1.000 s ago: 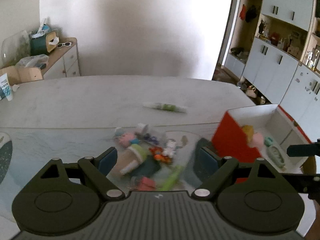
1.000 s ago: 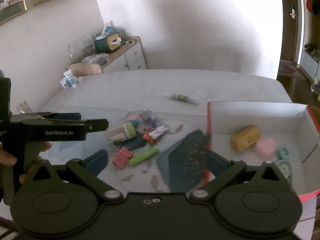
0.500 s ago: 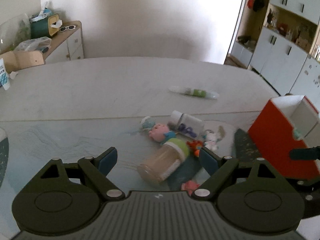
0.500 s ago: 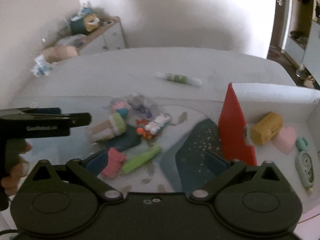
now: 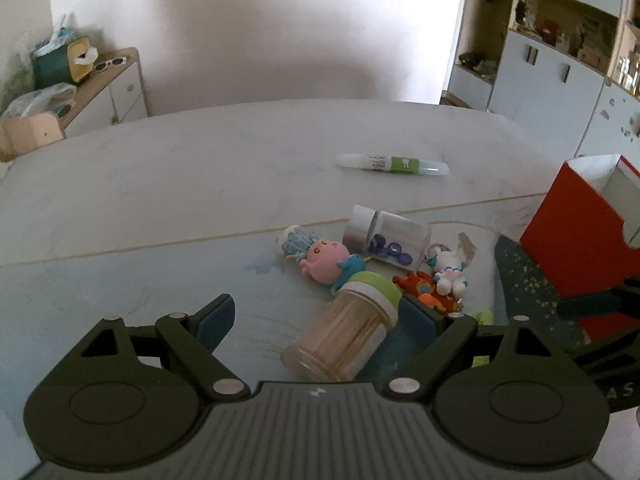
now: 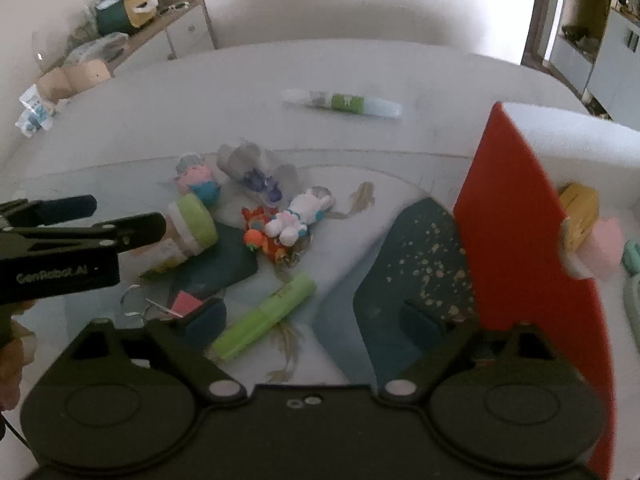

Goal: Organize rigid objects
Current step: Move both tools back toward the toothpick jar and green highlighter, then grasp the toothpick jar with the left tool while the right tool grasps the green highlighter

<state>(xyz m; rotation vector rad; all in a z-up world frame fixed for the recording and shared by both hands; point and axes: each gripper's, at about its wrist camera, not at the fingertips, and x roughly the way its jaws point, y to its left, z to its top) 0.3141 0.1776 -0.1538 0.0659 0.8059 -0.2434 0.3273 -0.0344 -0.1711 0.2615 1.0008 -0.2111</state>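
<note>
**Jar between our left fingers, marker ahead of our right**

On the pale marbled tabletop point(image 5: 200, 184), our left gripper point(image 5: 320, 316) stands spread around a ribbed clear plastic jar point(image 5: 344, 336) with a green lid, lying on its side. Rightward, glossy figurines point(image 6: 288, 220) cluster beside it. Our right gripper point(image 6: 316, 320) gapes wide over a smooth green cylindrical marker point(image 6: 264, 320). Farthest right stands the red cardboard box point(image 6: 516, 220).

Clear glossy plastic jar point(image 5: 344, 344), matt red cardboard box point(image 5: 576, 240), smooth tabletop point(image 5: 200, 176).
</note>
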